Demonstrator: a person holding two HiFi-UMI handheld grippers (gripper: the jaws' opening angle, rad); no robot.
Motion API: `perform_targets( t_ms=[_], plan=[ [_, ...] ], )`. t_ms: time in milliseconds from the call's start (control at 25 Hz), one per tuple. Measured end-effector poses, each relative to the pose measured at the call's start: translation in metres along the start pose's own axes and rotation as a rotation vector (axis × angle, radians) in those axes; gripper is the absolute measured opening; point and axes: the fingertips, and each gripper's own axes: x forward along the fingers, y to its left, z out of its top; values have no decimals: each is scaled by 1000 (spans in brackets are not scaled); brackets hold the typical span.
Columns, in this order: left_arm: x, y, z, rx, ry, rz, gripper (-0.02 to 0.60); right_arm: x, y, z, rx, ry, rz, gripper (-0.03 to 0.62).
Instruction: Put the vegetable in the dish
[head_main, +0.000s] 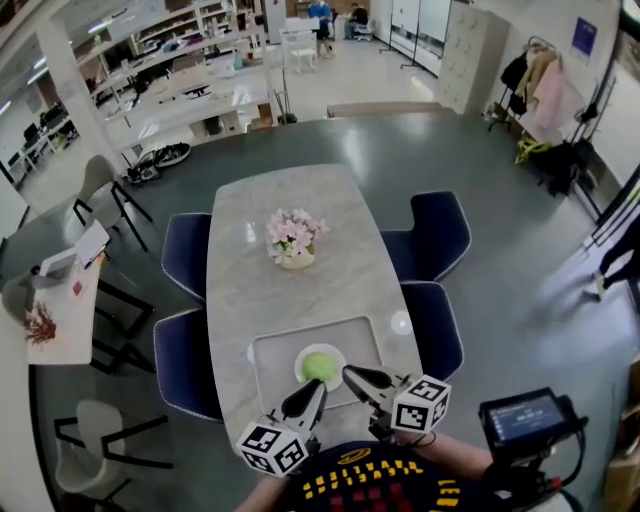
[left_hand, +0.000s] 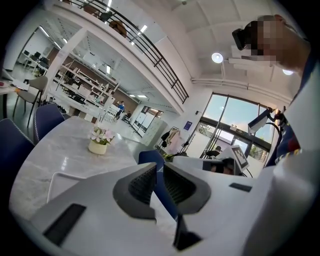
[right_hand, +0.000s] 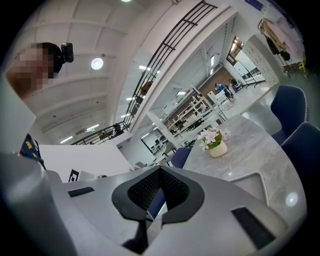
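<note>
Green vegetable (head_main: 319, 366) is seen in the white dish (head_main: 337, 352). Just beside the dish, the left gripper (head_main: 318, 386) is held slightly parted and empty, the right gripper (head_main: 350, 372) pressed together. Flowers (head_main: 293, 238) are set beyond the dish.

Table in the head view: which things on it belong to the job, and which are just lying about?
Job: green vegetable, already in the white dish; left tool; right tool.
Lying about: grey tray under the dish; flower pot; small white disc; blue chairs.
</note>
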Motion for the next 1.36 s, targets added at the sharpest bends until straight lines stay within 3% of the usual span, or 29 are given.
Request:
perform_targets(
  t_ms=[520, 920, 1360],
  plan=[
    [4, 10, 12, -23, -29, 35, 43, 4, -9, 8, -23, -7, -7, 5],
    [0, 1, 0, -56, 33, 23, 43, -6, -4, -1, 24, -1, -33, 5],
    [2, 1, -3, -75, 46, 14, 43, -7, -4, -5, 33, 12, -45, 5]
  ],
)
